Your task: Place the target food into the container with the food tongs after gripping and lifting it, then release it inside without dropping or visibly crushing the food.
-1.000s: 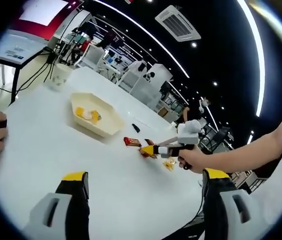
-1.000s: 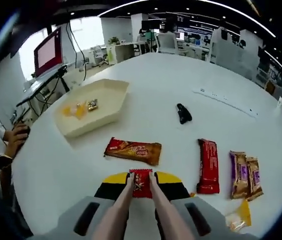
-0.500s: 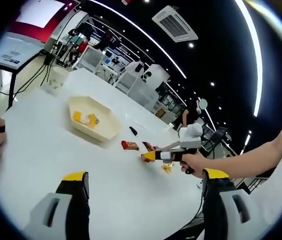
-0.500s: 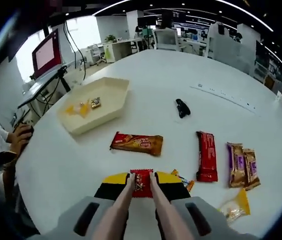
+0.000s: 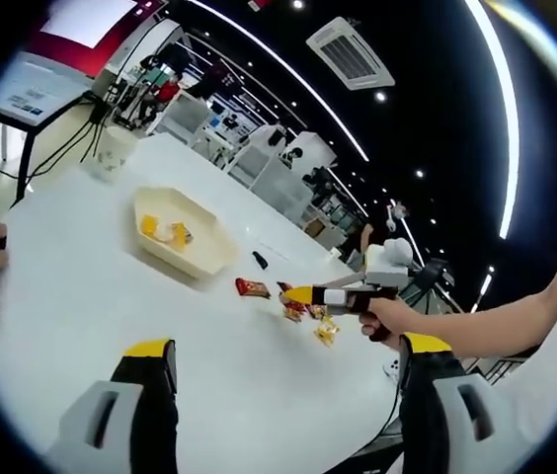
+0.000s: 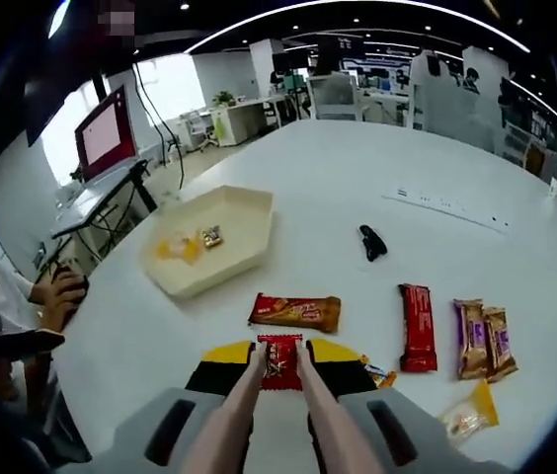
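White table (image 6: 516,247) below, right hand-held gripper (image 6: 279,363) grasping tongs (image 6: 227,425) pinching light, crushable red candy (image 6: 279,361) near cream tray (image 6: 249,242); left hand-held gripper (image 5: 278,395) released.

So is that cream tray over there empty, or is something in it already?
Not empty. The cream tray already holds a few small wrapped snacks, yellow ones and a darker one, near one end; the rest of it is bare.

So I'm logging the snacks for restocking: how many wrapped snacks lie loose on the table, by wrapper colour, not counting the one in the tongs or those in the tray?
Orange-brown bar: 1
Red bar: 1
Brown and purple packs: 2
Clear yellow packet: 1
Small candy by the gripper: 1
Total: 6
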Motion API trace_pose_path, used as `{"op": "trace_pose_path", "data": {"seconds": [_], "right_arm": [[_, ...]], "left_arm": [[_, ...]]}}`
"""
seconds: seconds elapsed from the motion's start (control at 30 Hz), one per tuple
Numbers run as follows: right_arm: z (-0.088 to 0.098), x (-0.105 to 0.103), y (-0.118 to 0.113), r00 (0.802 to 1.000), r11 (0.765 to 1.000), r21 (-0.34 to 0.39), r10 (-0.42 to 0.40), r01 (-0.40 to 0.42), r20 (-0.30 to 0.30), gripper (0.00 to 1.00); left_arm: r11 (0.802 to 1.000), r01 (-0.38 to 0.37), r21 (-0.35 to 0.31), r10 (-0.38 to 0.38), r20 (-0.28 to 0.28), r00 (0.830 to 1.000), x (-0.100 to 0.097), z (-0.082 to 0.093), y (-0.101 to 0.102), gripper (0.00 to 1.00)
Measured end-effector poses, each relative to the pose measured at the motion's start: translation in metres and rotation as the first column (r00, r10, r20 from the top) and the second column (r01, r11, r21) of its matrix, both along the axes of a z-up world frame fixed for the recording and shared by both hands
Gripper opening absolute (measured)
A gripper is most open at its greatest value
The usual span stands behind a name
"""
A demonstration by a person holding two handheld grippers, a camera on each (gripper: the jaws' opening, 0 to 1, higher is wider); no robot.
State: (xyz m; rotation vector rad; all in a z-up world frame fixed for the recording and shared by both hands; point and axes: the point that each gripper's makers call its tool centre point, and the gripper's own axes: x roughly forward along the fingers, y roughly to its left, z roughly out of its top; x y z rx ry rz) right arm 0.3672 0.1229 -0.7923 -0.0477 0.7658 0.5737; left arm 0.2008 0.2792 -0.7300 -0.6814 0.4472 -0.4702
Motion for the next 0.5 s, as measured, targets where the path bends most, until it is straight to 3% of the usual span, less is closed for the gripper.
{"op": "trace_pose_path", "data": {"seconds": [0.5], "right_arm": [[0.035,0.009,0.023,0.997,0.998,0.05,0.045,-0.048,0.06,0.19]], "left_arm": [[1.0,-0.001,0.001,0.001,-0.002,1.0,0.002,-0.001,-0.003,0.94]]}}
